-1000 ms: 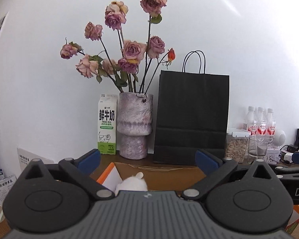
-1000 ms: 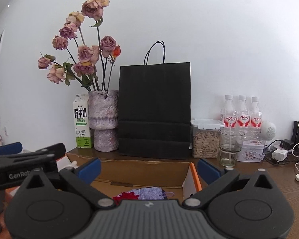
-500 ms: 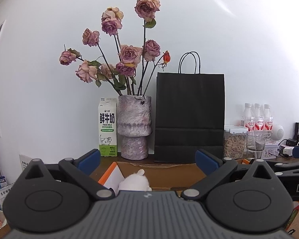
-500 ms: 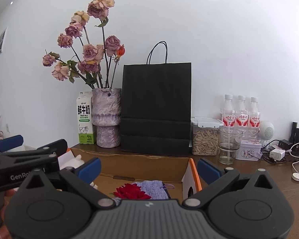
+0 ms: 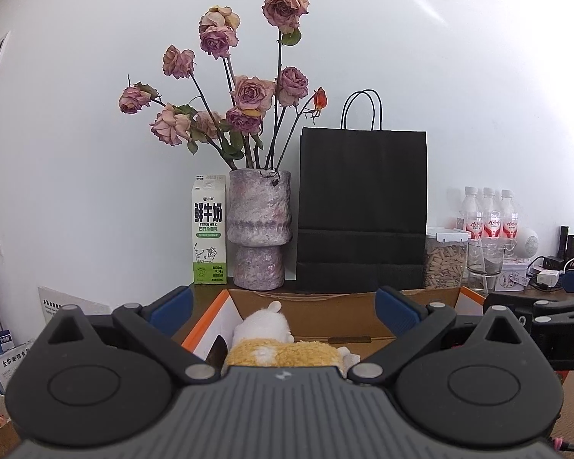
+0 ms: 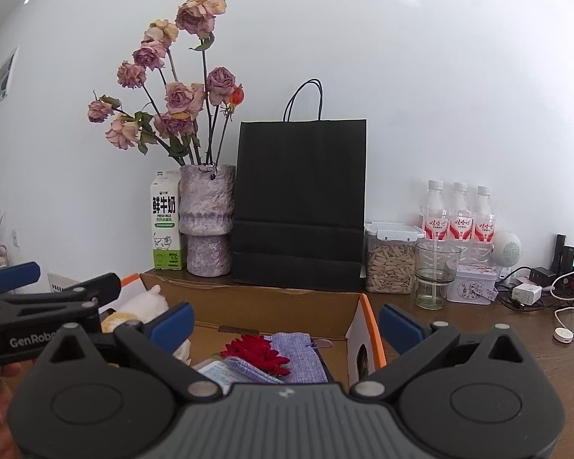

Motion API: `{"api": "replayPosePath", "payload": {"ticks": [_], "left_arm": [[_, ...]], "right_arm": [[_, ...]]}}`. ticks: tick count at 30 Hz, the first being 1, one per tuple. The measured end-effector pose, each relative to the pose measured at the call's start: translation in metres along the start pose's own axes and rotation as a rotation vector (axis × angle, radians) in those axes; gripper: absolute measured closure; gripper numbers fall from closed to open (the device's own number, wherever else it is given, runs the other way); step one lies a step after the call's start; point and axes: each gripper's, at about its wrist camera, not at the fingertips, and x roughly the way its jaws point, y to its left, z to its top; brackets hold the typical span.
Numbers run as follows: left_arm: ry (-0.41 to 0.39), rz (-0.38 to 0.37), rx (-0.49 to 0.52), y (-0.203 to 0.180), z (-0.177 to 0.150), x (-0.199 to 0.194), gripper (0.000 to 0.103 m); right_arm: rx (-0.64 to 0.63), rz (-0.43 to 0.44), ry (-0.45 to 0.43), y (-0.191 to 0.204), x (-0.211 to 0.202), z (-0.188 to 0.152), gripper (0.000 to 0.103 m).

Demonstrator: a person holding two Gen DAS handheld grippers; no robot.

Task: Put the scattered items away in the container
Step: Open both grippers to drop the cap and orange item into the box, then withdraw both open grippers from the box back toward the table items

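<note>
**Two open grippers above a cardboard box of soft items**

The left gripper (image 5: 283, 306) has its blue-padded jaws spread wide and holds nothing. Between and just below them a white and yellow plush toy (image 5: 266, 334) lies at the near left inside the cardboard box (image 5: 336, 298), which has orange edges. Whether the pads touch the toy cannot be told.

The right gripper (image 6: 285, 323) is also spread wide and empty. It hovers over the middle of the same box (image 6: 271, 304), where a red fabric flower (image 6: 254, 350) rests on a lilac knitted pouch (image 6: 298, 355), with a pale blue packet (image 6: 216, 371) at the near edge. The plush toy (image 6: 145, 302) sits in the box's left end, beside the left gripper's black arm, which reads "GenRob", the rest cut off.

Beyond the box, on a brown wooden table (image 6: 516, 340), stand a milk carton (image 5: 209, 229) printed "FRESH MILK" under large Chinese characters, a mottled purple vase (image 5: 258, 229) of faded roses, and a black paper bag (image 5: 361, 210) with handles. Further right are a clear jar of seeds (image 6: 390, 264), a drinking glass (image 6: 436, 273) and three bottles with red labels (image 6: 457, 214); the label text is too small to read.
</note>
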Motion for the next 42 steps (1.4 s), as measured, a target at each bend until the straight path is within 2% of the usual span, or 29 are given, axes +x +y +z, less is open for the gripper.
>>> {"api": "replayPosePath", "payload": {"ticks": [20,25,30,42], "left_arm": [[0.029,0.012,0.029,0.019,-0.020,-0.037,0.000],[0.037,0.026,0.037,0.022,-0.025,-0.048,0.000],[0.049,0.035,0.042,0.026,-0.031,-0.057,0.000],[0.110,0.057,-0.053,0.052,-0.037,-0.069,0.000]], "right_arm": [[-0.029,-0.002,0.056,-0.005,-0.038,-0.033,0.000],[-0.010,0.021,0.095,-0.006,-0.047,-0.043,0.000],[-0.054,0.010,0.097,0.000,-0.059,-0.053,0.000],[-0.052,0.028,0.139,-0.001,-0.068,-0.062,0.000]]}}
